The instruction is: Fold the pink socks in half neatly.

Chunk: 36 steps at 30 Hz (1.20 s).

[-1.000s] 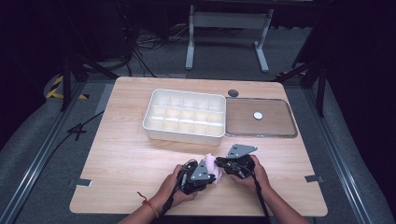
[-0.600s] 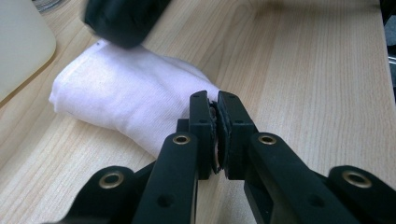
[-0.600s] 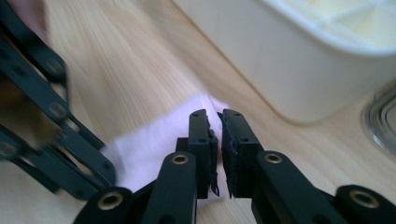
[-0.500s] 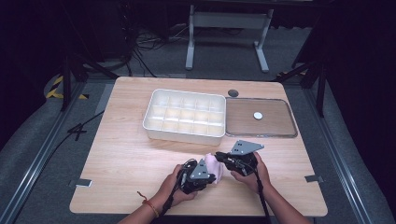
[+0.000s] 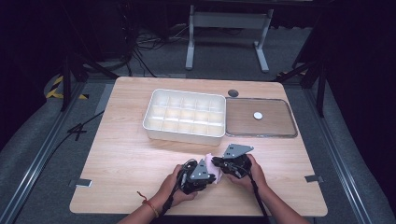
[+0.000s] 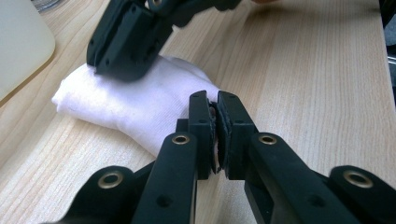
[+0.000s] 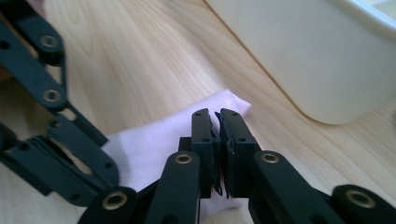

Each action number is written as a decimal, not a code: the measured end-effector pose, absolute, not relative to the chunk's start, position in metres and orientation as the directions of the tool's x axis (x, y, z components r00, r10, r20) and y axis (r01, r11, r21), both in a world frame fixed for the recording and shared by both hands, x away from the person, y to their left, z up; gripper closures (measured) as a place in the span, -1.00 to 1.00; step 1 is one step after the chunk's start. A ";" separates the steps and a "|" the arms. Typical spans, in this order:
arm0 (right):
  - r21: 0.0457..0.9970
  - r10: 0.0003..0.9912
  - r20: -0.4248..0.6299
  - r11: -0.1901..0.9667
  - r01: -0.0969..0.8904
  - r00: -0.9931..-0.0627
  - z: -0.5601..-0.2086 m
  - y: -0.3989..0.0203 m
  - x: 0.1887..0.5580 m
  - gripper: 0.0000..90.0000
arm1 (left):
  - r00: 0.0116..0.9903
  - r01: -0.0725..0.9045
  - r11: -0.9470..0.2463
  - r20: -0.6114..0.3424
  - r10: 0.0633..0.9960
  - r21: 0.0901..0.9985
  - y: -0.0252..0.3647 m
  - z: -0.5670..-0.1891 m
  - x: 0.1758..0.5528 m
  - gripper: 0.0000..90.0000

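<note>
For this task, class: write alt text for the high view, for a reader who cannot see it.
Two hands at the near edge of a wooden table hold the left tool and right tool against a small white cloth. Behind it sit a white divided box and a flat tray.

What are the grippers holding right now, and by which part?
Both pinch the folded white cloth: the left gripper shut on its near edge, the right gripper shut on the opposite side.
</note>
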State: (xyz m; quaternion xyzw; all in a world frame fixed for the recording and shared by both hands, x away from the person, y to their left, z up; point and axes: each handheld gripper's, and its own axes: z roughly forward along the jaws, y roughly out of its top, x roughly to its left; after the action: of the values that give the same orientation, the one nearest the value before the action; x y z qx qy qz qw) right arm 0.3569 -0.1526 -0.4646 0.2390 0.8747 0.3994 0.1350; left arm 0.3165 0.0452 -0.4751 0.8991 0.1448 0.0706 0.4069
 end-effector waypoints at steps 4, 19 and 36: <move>0.760 0.545 -0.042 0.562 0.328 -0.837 -0.465 -0.158 0.360 0.88 | 0.948 0.206 -0.632 0.009 0.319 0.747 0.045 -0.475 0.316 0.88; 0.773 0.581 -0.027 0.528 0.352 -0.813 -0.457 -0.164 0.360 0.75 | 0.949 0.210 -0.631 0.001 0.316 0.747 0.046 -0.475 0.317 0.85; 0.773 0.557 0.030 0.513 0.373 -0.830 -0.455 -0.155 0.352 0.19 | 0.956 0.180 -0.641 0.020 0.291 0.746 0.047 -0.464 0.312 0.41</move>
State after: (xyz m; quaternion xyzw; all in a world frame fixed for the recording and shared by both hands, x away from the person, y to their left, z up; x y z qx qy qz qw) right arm 0.3521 -0.1552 -0.4552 0.2696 0.8627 0.4132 0.1115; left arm 0.3116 0.0466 -0.4644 0.9033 0.1303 0.0693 0.4028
